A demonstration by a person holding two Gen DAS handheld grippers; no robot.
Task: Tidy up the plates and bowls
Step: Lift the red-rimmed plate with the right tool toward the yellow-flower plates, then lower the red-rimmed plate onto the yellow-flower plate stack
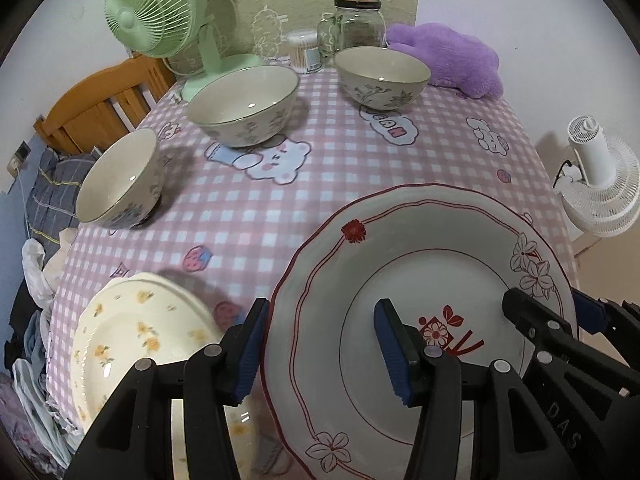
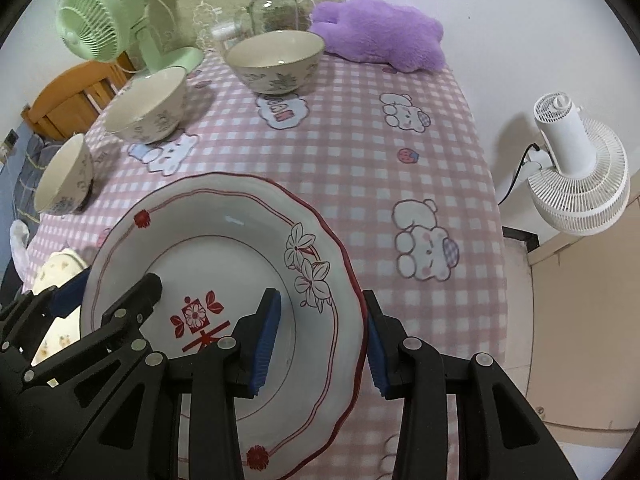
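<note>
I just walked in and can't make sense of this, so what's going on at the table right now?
A person with a two-finger gripper in each hand is handling the big red-trimmed plate. The left gripper straddles its left rim and the right gripper its right rim, jaws open around the edge, not visibly clamped. A yellow-flowered plate lies just left of it. Three floral bowls stand separate and unstacked further back on the pink checked tablecloth.

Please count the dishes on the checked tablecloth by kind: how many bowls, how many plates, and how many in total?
Bowls: 3, all cream ceramic with grey flower print: left, middle, far.
Plates: 2: white scalloped plate with red rim line, cream plate with yellow flowers.
Total: 5
</note>
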